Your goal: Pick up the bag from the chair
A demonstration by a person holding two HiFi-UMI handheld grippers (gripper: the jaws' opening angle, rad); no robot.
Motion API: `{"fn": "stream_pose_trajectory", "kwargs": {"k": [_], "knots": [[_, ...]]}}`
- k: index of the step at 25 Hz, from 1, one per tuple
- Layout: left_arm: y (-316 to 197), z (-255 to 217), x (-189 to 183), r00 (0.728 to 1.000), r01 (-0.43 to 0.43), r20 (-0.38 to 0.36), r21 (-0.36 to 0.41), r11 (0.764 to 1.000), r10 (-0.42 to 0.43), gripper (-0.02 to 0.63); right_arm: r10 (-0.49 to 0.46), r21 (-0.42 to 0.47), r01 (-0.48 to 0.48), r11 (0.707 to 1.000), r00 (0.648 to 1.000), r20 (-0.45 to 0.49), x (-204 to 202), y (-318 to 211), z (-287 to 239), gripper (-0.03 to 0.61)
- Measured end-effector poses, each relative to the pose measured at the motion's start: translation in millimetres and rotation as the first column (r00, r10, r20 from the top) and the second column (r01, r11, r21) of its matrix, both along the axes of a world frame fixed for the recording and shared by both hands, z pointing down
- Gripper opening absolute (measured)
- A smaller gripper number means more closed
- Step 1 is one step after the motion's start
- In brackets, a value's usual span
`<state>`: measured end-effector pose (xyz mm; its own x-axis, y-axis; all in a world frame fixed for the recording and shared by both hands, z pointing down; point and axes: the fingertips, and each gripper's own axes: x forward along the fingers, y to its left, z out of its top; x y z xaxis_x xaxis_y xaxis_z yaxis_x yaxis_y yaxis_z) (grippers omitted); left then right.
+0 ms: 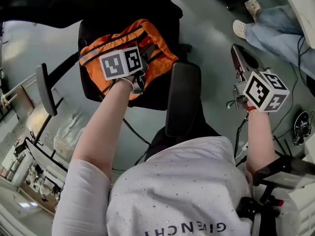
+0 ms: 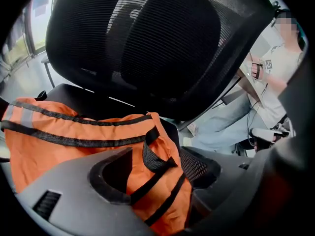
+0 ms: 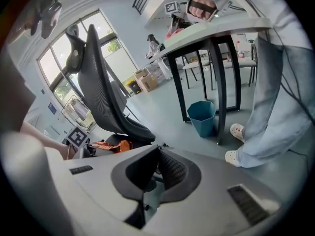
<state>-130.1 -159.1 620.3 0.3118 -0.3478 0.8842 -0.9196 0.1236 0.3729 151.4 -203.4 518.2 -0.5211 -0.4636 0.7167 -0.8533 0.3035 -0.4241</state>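
Bag of orange fabric, black-strapped, lies on black mesh office chair; left gripper jaws spread over it, right gripper jaws pressed together, empty, beside chair.

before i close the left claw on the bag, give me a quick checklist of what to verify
1. Bag lying on the chair seat: ok.
2. Left claw jaws wide apart: ok.
3. Black strap in the gap between them, pads not yet pressing it: ok.
4. Right claw off to the side of the chair, shut and empty: ok.
5. Bag free of snags underneath: cannot tell.
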Motion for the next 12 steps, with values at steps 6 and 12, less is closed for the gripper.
{"fn": "stream_pose_trajectory", "kwargs": {"k": [6,12], "knots": [[-14,11,11,0.995,-0.067,0.077,0.003,0.998,0.067,0.213,0.031,-0.013,-0.031,0.999,1.0,-0.003,13,6,7,0.005],[-17,18,10,0.995,-0.07,0.078,0.022,0.997,0.068,0.021,0.074,-0.009,-0.075,0.997,0.997,-0.01,25,6,9,0.005]]}}
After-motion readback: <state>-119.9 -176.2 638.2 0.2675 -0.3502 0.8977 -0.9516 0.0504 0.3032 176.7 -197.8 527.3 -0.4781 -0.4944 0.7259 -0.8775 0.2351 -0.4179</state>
